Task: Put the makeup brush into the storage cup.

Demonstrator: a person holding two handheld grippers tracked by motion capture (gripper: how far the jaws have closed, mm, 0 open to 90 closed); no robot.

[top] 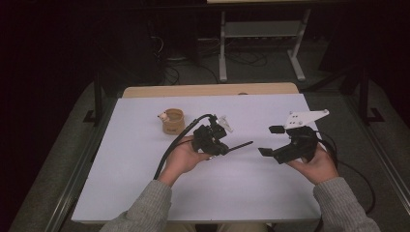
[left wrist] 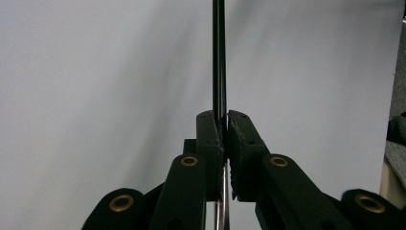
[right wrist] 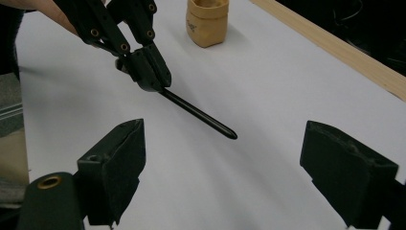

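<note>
The left gripper (top: 223,148) is clamped on a thin black pen (top: 240,145), and the pen's free end sticks out to the right, across the middle of the white table (top: 145,193), pointing toward the right gripper (top: 270,140). That is the relation any coming move turns on: the pen's long axis runs roughly left to right in the high view, tilted a little toward the far side at its tip, and the right gripper sits just beyond that tip, facing it, with a small gap between them. The right gripper's jaws stand wide apart with nothing between them; in the right gripper view the pen (right wrist: 198,114) lies ahead and between the two black pads (right wrist: 117,163), its rounded tip nearest, its other end buried in the left gripper (right wrist: 148,72). The left gripper view shows the same hold from behind: both pads (left wrist: 210,143) pressed flat on the slim shaft (left wrist: 219,57), which runs straight away from them. The pen looks glossy, smooth and narrow, likely to slip or swivel if pinched off-centre. A tan cup-like holder (top: 173,121) stands on the far left part of the table, well apart from both grippers and nearer to the left hand (top: 183,159).
</note>
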